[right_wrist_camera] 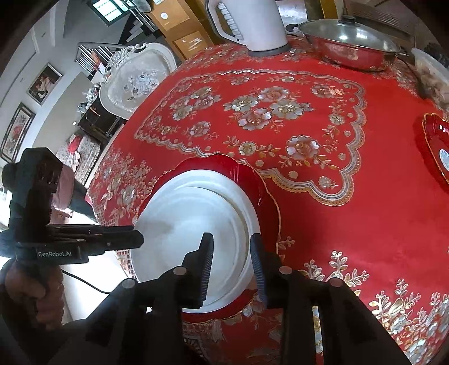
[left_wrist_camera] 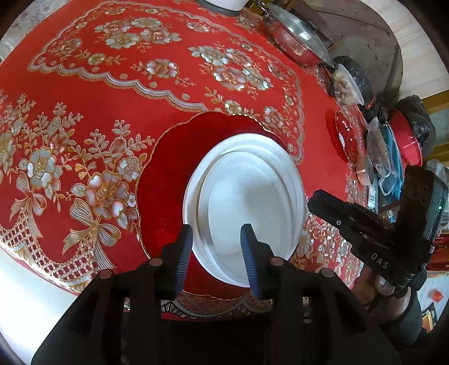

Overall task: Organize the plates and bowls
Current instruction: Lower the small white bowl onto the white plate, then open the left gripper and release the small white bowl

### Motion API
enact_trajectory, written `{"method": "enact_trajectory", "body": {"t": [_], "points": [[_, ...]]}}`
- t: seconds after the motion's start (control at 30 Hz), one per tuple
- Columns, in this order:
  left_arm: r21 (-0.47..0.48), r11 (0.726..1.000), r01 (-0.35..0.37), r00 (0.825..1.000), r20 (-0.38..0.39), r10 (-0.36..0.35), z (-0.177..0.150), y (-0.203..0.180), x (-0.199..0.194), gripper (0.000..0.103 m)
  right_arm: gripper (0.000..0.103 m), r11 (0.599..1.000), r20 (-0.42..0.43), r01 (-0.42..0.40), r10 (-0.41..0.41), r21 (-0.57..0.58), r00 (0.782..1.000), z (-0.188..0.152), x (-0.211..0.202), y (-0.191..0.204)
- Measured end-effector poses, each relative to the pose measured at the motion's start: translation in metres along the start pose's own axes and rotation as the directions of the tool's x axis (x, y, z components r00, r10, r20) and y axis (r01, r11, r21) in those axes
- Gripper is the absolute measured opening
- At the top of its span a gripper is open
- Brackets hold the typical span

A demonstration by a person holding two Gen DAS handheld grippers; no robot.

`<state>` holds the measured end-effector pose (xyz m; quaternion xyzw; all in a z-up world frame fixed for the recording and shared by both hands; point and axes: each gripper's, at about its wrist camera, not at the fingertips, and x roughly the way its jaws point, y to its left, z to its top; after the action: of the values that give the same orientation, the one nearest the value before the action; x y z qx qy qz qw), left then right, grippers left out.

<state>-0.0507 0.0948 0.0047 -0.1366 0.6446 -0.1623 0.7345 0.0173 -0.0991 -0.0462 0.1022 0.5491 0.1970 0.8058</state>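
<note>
A glossy red plate [left_wrist_camera: 165, 179] with a scalloped, gold-edged rim lies near the front edge of the round table [left_wrist_camera: 140, 92], on a red velvety cloth worked with silver and gold flowers. On it sit white plates [left_wrist_camera: 247, 196] — smooth, round, at least two by their stepped rims, the upper one slightly off-centre; an exact count cannot be told.

The left gripper [left_wrist_camera: 216, 238] hovers over the near side of the white stack, its two ribbed blue-padded fingers [left_wrist_camera: 186, 247] spread apart with nothing between them. The right gripper [right_wrist_camera: 231, 247] hangs over the stack's right rim, its ribbed dark fingers [right_wrist_camera: 207, 261] likewise parted and empty; whether any finger touches the china cannot be told.

Along the far side stand one white electric kettle [right_wrist_camera: 252, 25] and one shiny steel pan under a glass lid [right_wrist_camera: 350, 42]. To the right lies a second red plate [right_wrist_camera: 435, 146], well apart from the stack, and beyond it one red bowl [left_wrist_camera: 407, 140] among plastic bags and a clear container [left_wrist_camera: 348, 84] — a crowded edge. An ornate pale chair [right_wrist_camera: 134, 78] stands behind the table.
</note>
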Motion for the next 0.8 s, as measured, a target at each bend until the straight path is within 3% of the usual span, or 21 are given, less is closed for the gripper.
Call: {"method": "enact_trajectory", "body": {"t": [0.33,0.5,0.67,0.8], "points": [[0.027,0.999,0.018,1.0,0.0,-0.018,0.006,-0.008,-0.005,0.033,0.03,0.998,0.043,0.021,-0.023,0.065,0.999,-0.005,-0.014,-0.017],[0.055,0.997,0.059,0.996,0.065,-0.063,0.023,-0.021,-0.02,0.033,0.03,0.988,0.091,0.059,-0.072,0.141,0.993,-0.009,-0.028,-0.04],[0.136,0.988,0.072,0.993,0.087,-0.084,0.053,-0.05,-0.019,0.039,0.035,0.953,0.124,0.094,-0.134,0.287,0.983,-0.018,-0.045,-0.076],[0.207,0.972,0.111,0.99,0.059,-0.126,0.068,-0.079,-0.007,0.045,0.036,0.908,0.138,0.14,-0.209,0.395,0.968,-0.032,-0.065,-0.105]]}}
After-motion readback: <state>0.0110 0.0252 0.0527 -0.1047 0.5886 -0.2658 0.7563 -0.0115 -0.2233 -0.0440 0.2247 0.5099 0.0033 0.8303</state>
